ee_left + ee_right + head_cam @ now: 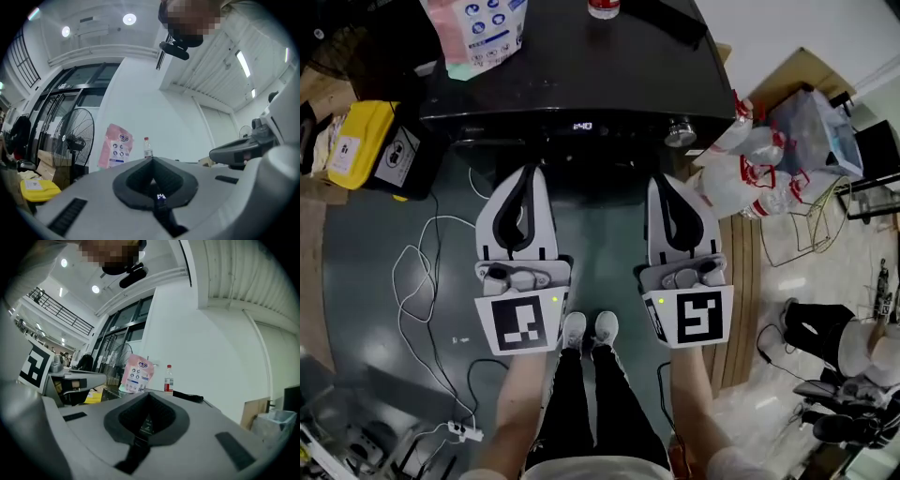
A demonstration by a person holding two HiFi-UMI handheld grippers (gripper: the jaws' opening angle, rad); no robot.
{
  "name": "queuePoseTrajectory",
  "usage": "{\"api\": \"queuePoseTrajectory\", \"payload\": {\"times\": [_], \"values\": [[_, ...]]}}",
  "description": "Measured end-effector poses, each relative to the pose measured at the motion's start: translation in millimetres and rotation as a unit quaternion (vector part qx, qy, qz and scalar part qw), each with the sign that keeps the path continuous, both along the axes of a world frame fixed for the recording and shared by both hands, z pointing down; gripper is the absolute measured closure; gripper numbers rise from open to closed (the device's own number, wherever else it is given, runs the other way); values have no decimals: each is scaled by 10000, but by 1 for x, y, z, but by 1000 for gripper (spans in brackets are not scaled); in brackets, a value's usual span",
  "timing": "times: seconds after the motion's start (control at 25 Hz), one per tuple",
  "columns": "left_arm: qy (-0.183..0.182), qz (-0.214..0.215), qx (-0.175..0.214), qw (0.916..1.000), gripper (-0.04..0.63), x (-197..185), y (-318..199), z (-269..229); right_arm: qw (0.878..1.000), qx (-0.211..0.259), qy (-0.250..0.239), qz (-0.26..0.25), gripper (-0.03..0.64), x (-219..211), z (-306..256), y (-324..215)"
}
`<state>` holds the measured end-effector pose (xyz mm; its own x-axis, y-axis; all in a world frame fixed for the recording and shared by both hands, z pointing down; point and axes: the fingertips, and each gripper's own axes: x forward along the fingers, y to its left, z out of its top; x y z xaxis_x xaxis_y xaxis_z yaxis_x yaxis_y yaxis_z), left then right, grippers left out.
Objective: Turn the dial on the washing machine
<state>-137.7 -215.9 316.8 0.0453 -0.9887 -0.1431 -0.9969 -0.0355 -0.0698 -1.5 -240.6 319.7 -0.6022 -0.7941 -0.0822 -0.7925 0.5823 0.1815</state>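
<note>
Closest in, the left white two-jaw gripper (528, 171) and the right white two-jaw gripper (664, 180) hang side by side, each with its jaws pressed together on nothing. Ahead, near the front right corner of the glossy black washing machine (581, 75), sits the small round silver dial (680, 132). It is probably rigid, smooth and somewhat slippery, so it is best pinched across its rim.

White left gripper (529, 172), right gripper (662, 180) (black-lined), black trousers (581, 398)
</note>
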Motion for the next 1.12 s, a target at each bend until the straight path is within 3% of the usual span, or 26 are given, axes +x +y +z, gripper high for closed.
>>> {"api": "queuePoseTrajectory", "payload": {"times": [0.28, 0.64, 0.8, 1.12], "values": [[-8, 131, -403, 9991, 597, 13, -17, 70, 10000, 13, 34, 74, 614, -4, 54, -16], [37, 200, -504, 9985, 597, 23, -26, 89, 9995, -252, 76, 146, 614, -2, 78, -27], [24, 243, -521, 9983, 597, 26, -33, 91, 9998, -104, 157, 45, 614, 2, 77, -37], [46, 299, -617, 9976, 597, 33, -37, 104, 9921, -69, 1047, 684, 614, 52, 97, -86]]}}
